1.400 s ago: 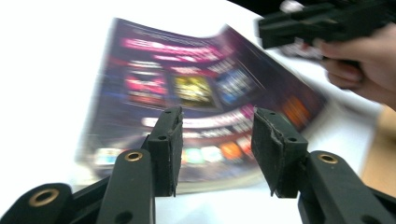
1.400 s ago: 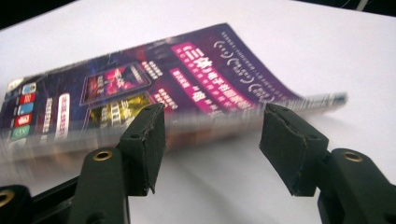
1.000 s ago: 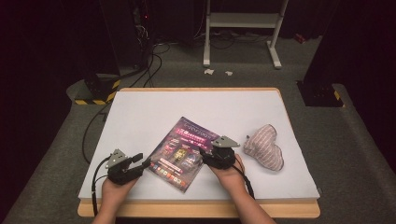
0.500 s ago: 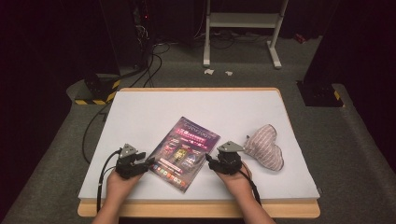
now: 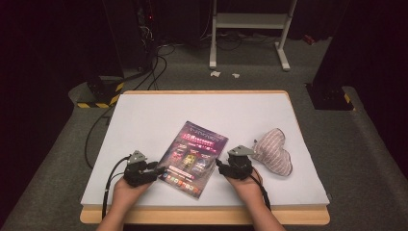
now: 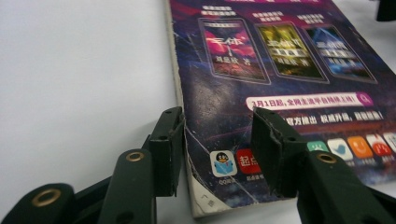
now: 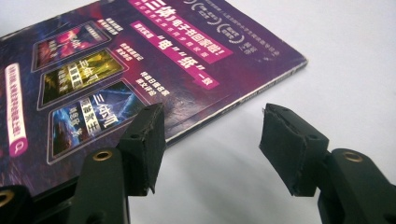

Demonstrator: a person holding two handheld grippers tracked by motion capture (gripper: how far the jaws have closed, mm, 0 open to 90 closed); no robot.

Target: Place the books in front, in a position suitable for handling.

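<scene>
The glossy purple paperback magazine lay flat, mid-front on the white table. Your left gripper straddled its near spine corner, jaws just closing, not yet pressing. Your right gripper stood half-open and empty beside its edge.

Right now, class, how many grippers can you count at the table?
2: the left gripper sits at the magazine's left edge, and the right gripper sits at its right edge, beside the striped cushion.
</scene>
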